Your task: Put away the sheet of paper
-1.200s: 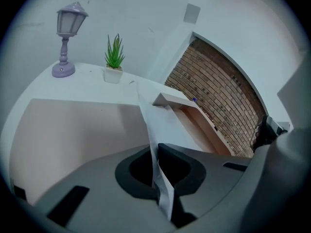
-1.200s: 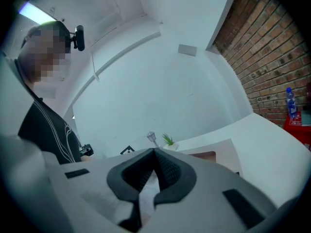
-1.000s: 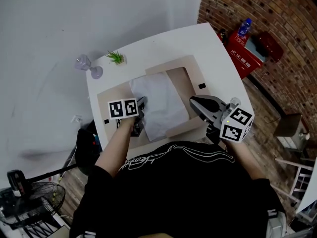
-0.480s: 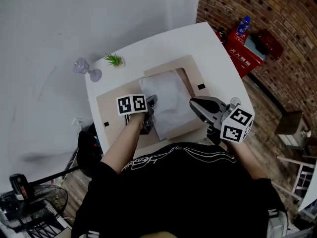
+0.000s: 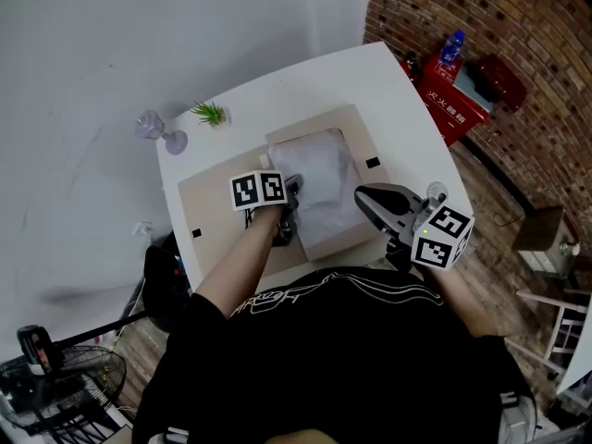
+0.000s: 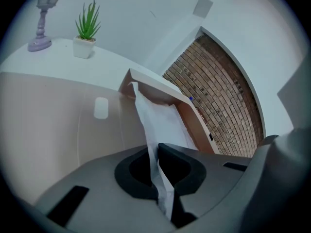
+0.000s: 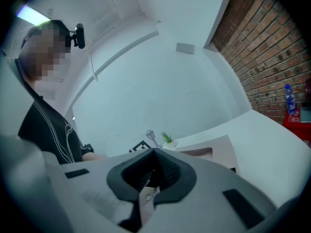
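Left tool [image 6: 158,153]: clenching on the near edge of the sheet of paper [image 5: 324,178]; the white sheet is running up out of the closed jaws towards the beige cardboard folder [image 5: 208,202].
Right tool [image 7: 153,165]: hanging off the near right corner of the surface [image 5: 305,77], jaws together with nothing between them, taking no part.
What is changing: over the last second the left tool has been carrying the sheet across the folder towards its right half, and the sheet is now lying further into the framed part there than it was.
Where the paper is sitting: mostly inside that framed right half, its far edge tucking under the raised beige flap [image 6: 150,81], its near edge still lifting off the card in the left tool's grip.
What that is meaning for the task: the putting-away is looking well advanced but not finishing yet, since the sheet is still being held and not lying flat.
What is probably coming: easing the near edge down inside the frame before letting go.
Risk: the pinched edge is creasing slightly, so a hard push is likely to buckle the sheet.
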Demonstrator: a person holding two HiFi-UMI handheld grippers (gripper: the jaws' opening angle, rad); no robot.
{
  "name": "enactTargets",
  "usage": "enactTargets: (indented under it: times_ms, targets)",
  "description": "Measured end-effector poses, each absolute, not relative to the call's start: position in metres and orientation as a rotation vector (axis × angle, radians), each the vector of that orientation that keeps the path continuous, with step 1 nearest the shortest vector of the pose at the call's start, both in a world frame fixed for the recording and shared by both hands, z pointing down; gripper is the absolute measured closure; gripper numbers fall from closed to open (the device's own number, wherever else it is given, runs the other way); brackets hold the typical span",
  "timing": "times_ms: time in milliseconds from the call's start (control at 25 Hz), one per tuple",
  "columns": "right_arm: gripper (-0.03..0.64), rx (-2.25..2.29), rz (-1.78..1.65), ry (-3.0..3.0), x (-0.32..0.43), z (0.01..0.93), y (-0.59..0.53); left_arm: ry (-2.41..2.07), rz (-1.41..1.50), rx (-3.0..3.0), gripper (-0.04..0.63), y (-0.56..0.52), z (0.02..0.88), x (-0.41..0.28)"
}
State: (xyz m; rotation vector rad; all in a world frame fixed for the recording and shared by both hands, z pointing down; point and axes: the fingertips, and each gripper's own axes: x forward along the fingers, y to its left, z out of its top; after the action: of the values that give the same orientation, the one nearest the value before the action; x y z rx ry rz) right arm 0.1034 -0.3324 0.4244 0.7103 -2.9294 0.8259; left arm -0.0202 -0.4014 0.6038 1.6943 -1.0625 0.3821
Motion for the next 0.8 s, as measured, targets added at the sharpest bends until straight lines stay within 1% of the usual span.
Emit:
enactTargets:
  times_ms: [280,320,400,480,600,720,800]
  targets:
    - [0.614,0.731,0.828,-2.932,0.11,0.423,-0.331,-1.061,0.371,1.693,0.556,-0.408,0.603,-0.012]
    - [0.614,0.733,0.827,-2.932,0.11,0.423,-0.331,-1.062,0.37,1.696,0.546,-0.409,0.602,-0.011]
    - [0.614,0.734,0.827,-2.933,0.112,0.422,-0.331,-1.052,0.354,1.696,0.457,-0.41,0.601,-0.007]
    - [0.614,0.731,0.829,-2.933,0.112,0.421,-0.33,-1.042,0.339,1.697,0.416,-0.41,0.597,-0.003]
    - [0.614,0.72,0.828,-2.936,0.109,0.421,-0.328,-1.073,0.384,1.735,0.32,-0.409,0.592,-0.004]
    - [0.614,0.699,0.818,-2.942,0.104,0.42,-0.327,-1.129,0.442,1.782,0.294,-0.407,0.587,-0.014]
    - [0.614,0.684,0.8,-2.944,0.103,0.418,-0.326,-1.147,0.443,1.793,0.29,-0.403,0.583,-0.021]
